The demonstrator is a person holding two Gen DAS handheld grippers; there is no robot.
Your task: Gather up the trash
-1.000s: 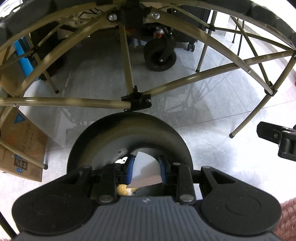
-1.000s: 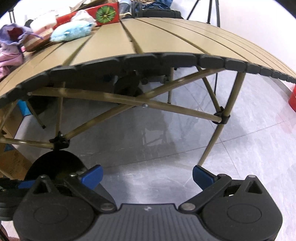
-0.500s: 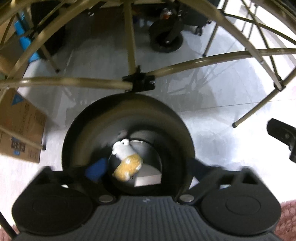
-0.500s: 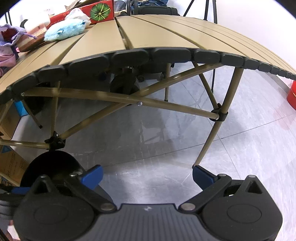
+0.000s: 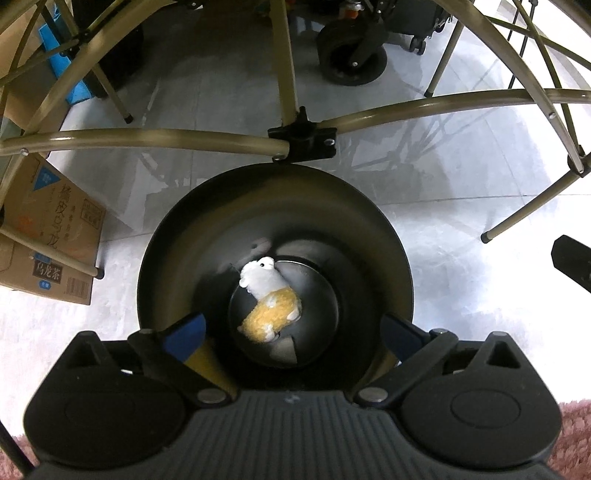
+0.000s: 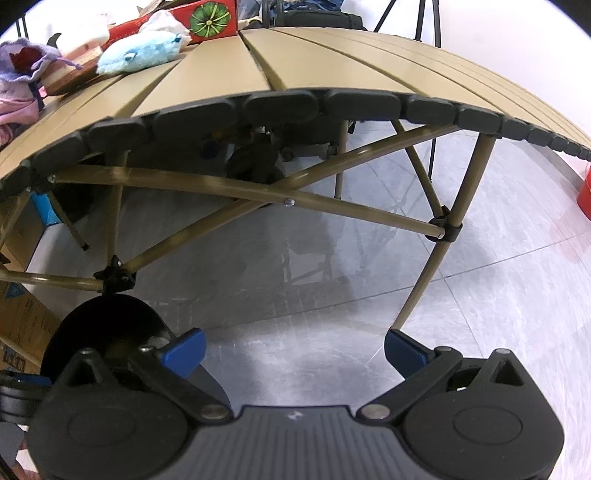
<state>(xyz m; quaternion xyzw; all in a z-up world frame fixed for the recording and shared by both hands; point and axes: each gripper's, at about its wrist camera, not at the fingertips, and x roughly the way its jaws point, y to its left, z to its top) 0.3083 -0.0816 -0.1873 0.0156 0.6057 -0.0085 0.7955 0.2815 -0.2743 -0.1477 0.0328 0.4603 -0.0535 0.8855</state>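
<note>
Left wrist view: my left gripper (image 5: pixel 291 328) hangs directly above the black trash bin (image 5: pixel 391 254), fingers spread wide and holding nothing. At the bottom of the bin lie two items: one white-and-yellow plush toy (image 5: pixel 267 299), and one pale scrap of paper (image 5: pixel 284 350) touching the toy's lower end, nearer my gripper. I judge the step in hand to be the drop into the bin, with both pieces now inside it.

The bin stands on the grey tiled floor (image 5: pixel 443 206), just in front of the black joint (image 5: pixel 303 138) of the folding table's frame. To the bin's left sits one printed cardboard box (image 5: pixel 48 240); beyond the bin, past the frame, stands one black caster wheel (image 5: pixel 351 59).

Right wrist view: my right gripper (image 6: pixel 293 349) is also spread wide and empty, held to the right of the bin (image 6: pixel 96 325) and facing the tan slatted folding table (image 6: pixel 332 62). Far beyond the bin, on the table's left end, I count one blue plush toy (image 6: pixel 140 53), one red box with a green disc (image 6: pixel 210 16), and a heap of purple and pink cloth (image 6: pixel 18 81); what else lies there I cannot tell.

The next move, as I judge it, calls for lifting a gripper clear of the table edge and finding the next piece of trash on the tabletop.
</note>
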